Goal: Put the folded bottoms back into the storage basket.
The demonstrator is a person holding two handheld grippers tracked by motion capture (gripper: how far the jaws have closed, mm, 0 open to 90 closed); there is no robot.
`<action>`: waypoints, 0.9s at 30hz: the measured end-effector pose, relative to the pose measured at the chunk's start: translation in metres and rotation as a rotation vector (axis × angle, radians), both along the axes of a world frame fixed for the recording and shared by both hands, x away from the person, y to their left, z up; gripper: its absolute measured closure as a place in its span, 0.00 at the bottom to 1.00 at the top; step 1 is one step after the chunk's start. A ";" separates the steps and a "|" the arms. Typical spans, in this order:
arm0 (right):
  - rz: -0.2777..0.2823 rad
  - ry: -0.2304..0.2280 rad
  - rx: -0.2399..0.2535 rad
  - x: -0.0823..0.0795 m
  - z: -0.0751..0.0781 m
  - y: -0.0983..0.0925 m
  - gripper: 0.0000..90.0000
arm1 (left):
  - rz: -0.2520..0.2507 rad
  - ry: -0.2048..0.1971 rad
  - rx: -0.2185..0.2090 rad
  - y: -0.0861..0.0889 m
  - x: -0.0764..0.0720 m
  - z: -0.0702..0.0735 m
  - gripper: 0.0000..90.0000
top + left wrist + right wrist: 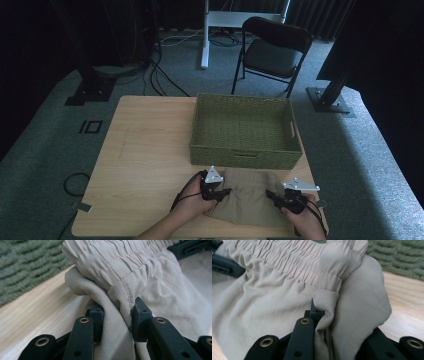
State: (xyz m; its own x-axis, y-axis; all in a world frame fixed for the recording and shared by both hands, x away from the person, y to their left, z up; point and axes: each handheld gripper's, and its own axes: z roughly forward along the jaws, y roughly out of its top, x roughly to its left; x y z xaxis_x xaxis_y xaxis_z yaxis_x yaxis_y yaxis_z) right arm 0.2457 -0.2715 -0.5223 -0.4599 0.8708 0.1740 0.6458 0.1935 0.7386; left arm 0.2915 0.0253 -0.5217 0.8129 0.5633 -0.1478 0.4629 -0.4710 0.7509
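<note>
A folded beige garment point(247, 197) with an elastic waistband lies on the wooden table point(145, 150) near its front edge, just before the basket. My left gripper point(223, 192) holds its left end; in the left gripper view the garment point(112, 277) is pinched between both pads point(96, 315). My right gripper point(272, 196) holds the right end; in the right gripper view the cloth point(287, 290) wraps over the jaws, one fingertip point(314, 311) showing, the other buried in fabric. The left gripper point(222, 263) appears at that view's upper left, and the right gripper point(190, 247) at the top right of the left gripper view.
A green woven basket point(245, 152) stands empty right behind the garment, its wall point(22, 267) close to my left gripper and its weave point(399, 257) close to my right. Beyond the table stand a black folding chair point(275, 50) and a white stand leg point(205, 35).
</note>
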 end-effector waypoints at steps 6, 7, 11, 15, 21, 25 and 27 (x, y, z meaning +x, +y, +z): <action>0.002 -0.033 0.011 0.000 0.013 0.003 0.86 | 0.008 -0.021 -0.016 0.004 0.001 0.010 0.80; 0.010 -0.028 0.009 0.000 0.015 0.003 0.86 | 0.011 -0.024 -0.017 0.004 0.000 0.011 0.80; 0.018 -0.045 0.023 -0.001 0.024 0.003 0.86 | 0.014 -0.027 -0.028 0.007 0.000 0.018 0.81; 0.023 -0.045 0.033 -0.002 0.031 0.004 0.87 | 0.014 -0.028 -0.035 0.009 0.001 0.025 0.81; 0.029 -0.064 0.054 -0.001 0.042 0.004 0.87 | 0.017 -0.046 -0.062 0.014 0.001 0.037 0.81; 0.042 -0.095 0.053 0.000 0.055 0.006 0.87 | 0.021 -0.065 -0.075 0.017 0.003 0.048 0.81; 0.051 -0.113 0.050 0.000 0.063 0.007 0.87 | 0.023 -0.075 -0.085 0.019 0.005 0.054 0.81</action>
State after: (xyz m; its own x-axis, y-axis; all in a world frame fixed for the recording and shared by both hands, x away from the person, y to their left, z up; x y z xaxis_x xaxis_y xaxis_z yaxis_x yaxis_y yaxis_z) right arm 0.2459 -0.2650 -0.4597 -0.5221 0.8376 0.1607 0.5478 0.1850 0.8159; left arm 0.2962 0.0442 -0.4672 0.8107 0.5696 -0.1353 0.4138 -0.3940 0.8207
